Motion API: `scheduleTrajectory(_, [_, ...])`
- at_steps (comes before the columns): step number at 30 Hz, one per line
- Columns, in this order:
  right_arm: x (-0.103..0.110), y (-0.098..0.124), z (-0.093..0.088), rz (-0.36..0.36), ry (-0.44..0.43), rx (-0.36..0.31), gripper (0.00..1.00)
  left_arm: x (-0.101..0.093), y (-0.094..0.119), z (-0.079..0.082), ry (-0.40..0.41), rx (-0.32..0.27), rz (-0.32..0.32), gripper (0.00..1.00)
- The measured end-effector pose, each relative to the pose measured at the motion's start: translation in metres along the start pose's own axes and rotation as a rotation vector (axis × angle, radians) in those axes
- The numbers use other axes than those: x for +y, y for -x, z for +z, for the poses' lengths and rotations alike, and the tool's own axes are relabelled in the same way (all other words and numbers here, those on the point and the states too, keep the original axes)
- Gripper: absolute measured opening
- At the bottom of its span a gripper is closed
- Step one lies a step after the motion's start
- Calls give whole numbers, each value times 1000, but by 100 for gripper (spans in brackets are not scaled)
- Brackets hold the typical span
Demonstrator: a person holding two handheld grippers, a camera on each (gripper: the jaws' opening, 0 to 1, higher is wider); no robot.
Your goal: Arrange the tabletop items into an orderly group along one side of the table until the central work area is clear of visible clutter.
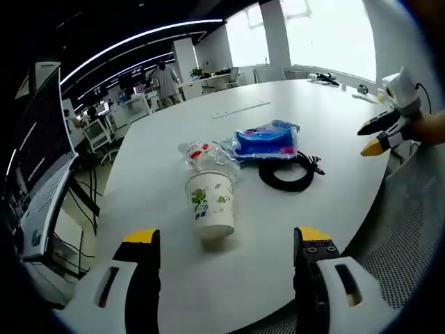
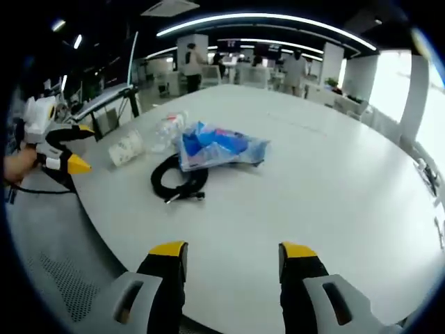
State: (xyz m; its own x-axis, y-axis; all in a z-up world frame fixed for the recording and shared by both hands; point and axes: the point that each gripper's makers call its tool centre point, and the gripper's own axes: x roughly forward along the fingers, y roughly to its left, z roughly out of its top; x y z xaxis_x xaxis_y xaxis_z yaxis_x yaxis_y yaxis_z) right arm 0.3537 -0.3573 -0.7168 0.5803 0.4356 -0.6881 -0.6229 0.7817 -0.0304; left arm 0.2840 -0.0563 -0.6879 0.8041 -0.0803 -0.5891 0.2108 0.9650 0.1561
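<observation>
On the white table (image 1: 292, 236), a cup (image 1: 211, 202) stands at seven o'clock of a bag (image 1: 266, 140) and cable (image 1: 287, 172). Left gripper (image 1: 224, 245) and right gripper (image 2: 233, 252) hover with jaws apart, holding nothing.

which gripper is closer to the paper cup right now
Left. The left gripper is open right in front of the paper cup, facing it. The right gripper is open farther off, past the black cable and blue bag.
</observation>
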Motion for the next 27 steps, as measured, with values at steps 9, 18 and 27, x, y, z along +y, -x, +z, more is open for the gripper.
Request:
scheduleTrajectory(9, [1,-1,-3,0,5,15,53,1,0,0,-6,-2,5,79])
scheduleTrajectory(18, [0,-1,-2,-3,5,10,52,1,1,0,-6,-4,5,78])
scheduleTrajectory(27, [-1,0,1,-9,-1,-2,52,0,-1,-4,-24,19,1,77])
